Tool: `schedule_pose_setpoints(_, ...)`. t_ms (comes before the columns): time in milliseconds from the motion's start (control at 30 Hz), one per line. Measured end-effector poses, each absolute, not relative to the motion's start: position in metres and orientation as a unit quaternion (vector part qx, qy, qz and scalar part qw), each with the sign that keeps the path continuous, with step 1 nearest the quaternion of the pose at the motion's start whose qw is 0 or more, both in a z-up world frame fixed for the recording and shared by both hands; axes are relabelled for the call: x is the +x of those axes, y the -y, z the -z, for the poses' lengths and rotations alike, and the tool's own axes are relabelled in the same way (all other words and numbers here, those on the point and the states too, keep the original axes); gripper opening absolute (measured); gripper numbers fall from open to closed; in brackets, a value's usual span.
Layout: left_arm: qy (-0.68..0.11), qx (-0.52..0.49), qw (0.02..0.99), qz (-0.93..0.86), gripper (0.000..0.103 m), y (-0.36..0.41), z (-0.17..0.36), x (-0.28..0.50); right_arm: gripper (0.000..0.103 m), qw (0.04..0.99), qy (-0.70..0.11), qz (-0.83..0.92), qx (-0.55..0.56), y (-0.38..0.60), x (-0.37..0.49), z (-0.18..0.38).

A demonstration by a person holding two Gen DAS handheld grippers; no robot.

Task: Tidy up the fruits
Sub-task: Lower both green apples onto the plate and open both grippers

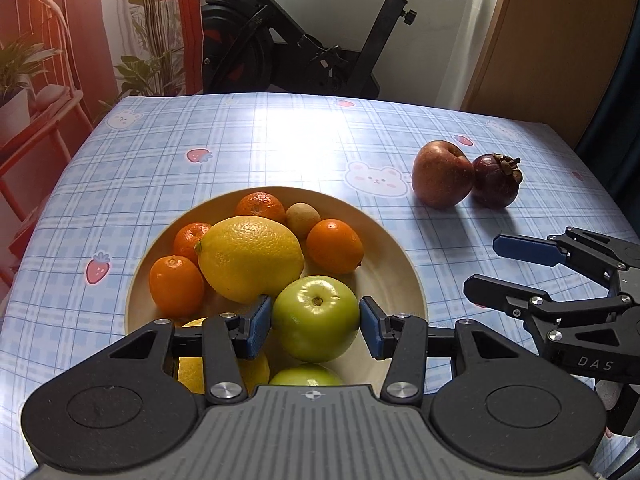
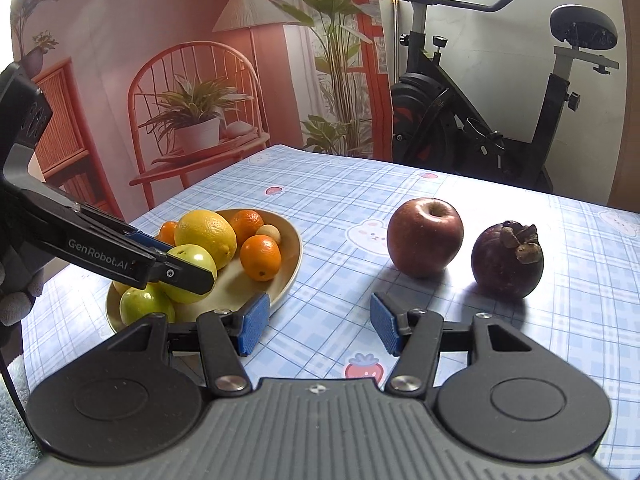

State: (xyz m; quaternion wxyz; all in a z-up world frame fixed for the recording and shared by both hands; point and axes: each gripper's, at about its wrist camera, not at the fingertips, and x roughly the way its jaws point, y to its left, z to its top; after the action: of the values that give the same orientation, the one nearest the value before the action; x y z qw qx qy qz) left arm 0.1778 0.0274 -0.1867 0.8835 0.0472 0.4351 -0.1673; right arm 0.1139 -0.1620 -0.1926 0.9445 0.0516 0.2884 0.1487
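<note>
Fruit crowds the bowl point(image 1: 404, 280), so my left gripper point(image 1: 316, 318), pinching the green apple point(image 1: 316, 318), could nudge the lemon point(image 1: 250, 258), while my right gripper point(image 2: 316, 328) hangs spread, empty.

From the left wrist, a second green apple point(image 1: 307, 376) and a yellow citrus fruit point(image 1: 191, 368) lie half hidden behind the left hand-held gripper point(image 1: 316, 319). The right hand-held gripper point(image 1: 500, 268) runs off the picture's right edge. From the right wrist, the left one's arm covers part of the held green apple point(image 2: 192, 266). The exercise bike point(image 1: 304, 40) is cut off at the top.
</note>
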Motion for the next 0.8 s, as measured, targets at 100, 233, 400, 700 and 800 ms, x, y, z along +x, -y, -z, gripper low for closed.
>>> schedule_pose_setpoints(100,-0.435,0.054,0.884,0.162,0.051,-0.027,0.186,0.177,0.059,0.945,-0.289,-0.145,0.059,0.166,0.112,0.195)
schedule_pose_setpoints(233,-0.431,0.075,0.887,0.150,0.051,-0.018,0.187,0.177,0.059,0.945,-0.289,-0.140,0.068,0.172,0.109,0.196)
schedule_pose_setpoints(400,-0.429,0.076,0.889,0.144,0.052,-0.018,0.186,0.176,0.059,0.945,-0.291,-0.133,0.072,0.177,0.106,0.197)
schedule_pose_setpoints(700,-0.406,0.047,0.902,0.139,0.052,-0.021,0.170,0.167,0.059,0.948,-0.285,-0.122,0.076,0.185,0.104,0.197)
schedule_pose_setpoints(800,-0.387,0.036,0.911,0.140,0.052,-0.020,0.161,0.166,0.059,0.951,-0.279,-0.112,0.076,0.189,0.102,0.196)
